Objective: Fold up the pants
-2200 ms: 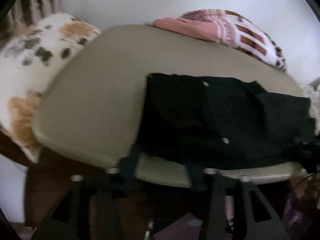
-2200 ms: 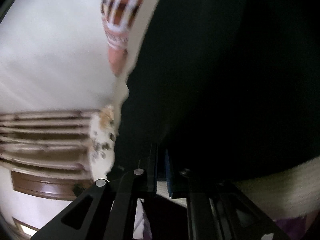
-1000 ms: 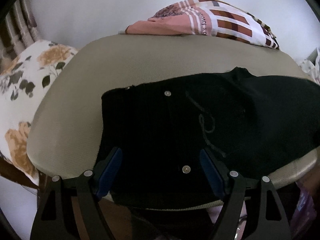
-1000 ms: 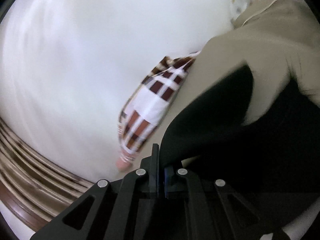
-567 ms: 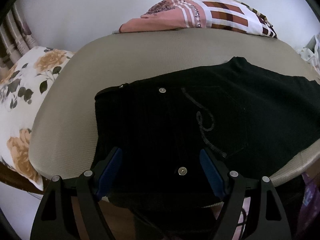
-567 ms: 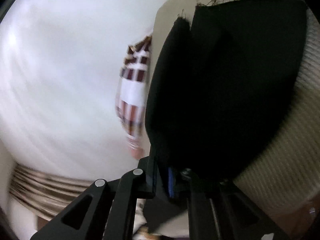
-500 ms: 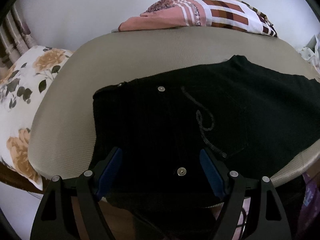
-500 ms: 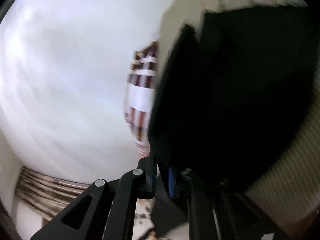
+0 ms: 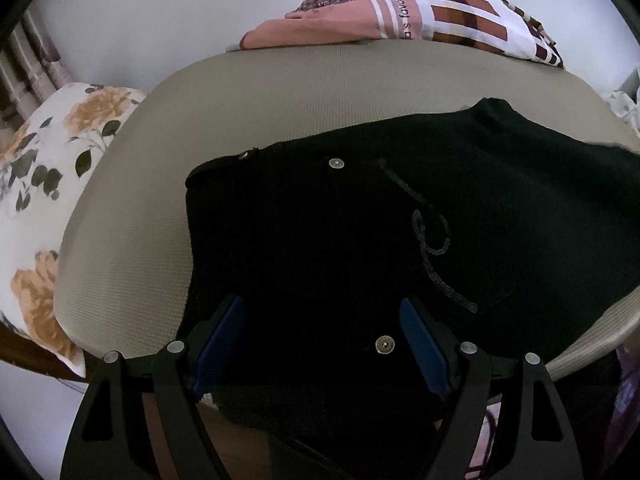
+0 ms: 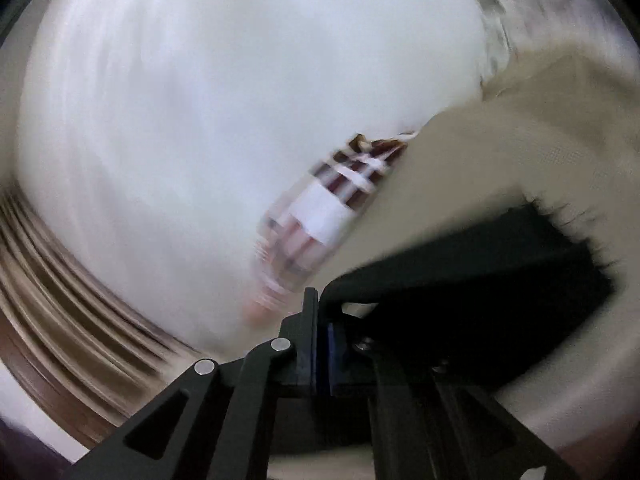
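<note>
The left claw (image 9: 320, 332), low in its frame, is held wide open over the black pants (image 9: 360, 240) on the beige cushion (image 9: 280, 92). The right claw (image 10: 320, 344) is clamped on a hem now swung across, so a fold seems underway.

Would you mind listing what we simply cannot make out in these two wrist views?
- Left wrist view: the black pants run off the right edge, so the legs' ends are cut off; the lower edge hangs behind the left gripper.
- Right wrist view: motion blur smears the patterned cloth and the wall.
- Right wrist view: whether the right gripper pinches fabric is unclear; its closed fingers hide the contact.
</note>
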Demonstrator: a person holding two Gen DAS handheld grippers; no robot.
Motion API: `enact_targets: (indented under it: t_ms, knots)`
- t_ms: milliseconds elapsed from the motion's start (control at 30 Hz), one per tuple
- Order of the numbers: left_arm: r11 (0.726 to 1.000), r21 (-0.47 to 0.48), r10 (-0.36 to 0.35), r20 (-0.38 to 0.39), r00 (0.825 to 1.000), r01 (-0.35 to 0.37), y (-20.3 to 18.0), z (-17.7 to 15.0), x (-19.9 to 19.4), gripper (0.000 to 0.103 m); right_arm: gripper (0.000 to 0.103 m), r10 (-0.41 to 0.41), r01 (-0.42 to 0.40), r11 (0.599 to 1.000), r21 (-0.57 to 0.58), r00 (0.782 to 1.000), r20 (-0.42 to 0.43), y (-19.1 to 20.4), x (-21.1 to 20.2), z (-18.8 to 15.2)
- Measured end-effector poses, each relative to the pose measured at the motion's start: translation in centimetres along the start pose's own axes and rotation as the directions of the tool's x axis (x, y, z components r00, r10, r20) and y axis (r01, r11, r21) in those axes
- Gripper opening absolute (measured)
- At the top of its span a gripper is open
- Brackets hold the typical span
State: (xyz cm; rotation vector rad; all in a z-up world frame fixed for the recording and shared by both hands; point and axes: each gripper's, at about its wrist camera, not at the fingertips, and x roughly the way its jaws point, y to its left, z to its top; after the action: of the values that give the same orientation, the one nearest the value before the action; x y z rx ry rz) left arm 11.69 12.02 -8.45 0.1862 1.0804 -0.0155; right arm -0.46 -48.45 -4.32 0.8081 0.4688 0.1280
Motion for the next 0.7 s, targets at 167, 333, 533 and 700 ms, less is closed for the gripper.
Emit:
enact_targets:
  t_ms: [167,333,533,700]
  knots:
    - [1.0,0.02,0.014,-0.005,1.0,-0.014,-0.3,0.4,0.2,0.082,0.009,-0.077,0.128,0.959,0.251,0.976,-0.204,-8.4,3.5,-3.3]
    - [0.999,0.039,0.022,0.012,1.0,-0.022,-0.9,0.5,-0.2,0.082,0.024,0.096,-0.053,0.833,0.551,0.994,-0.05,-13.5,2.6,-4.7]
    - [0.997,0.064,0.039,0.004,0.999,-0.039,-1.7,0.5,0.0,0.082,0.021,0.098,-0.08,0.879,0.469,0.995,-0.013,-11.5,2.2,-1.6]
    - [0.997,0.073,0.038,0.004,0.999,-0.038,-1.9,0.6,0.2,0.082,0.014,-0.033,0.056,0.924,0.378,0.997,-0.066,-10.8,2.9,0.8]
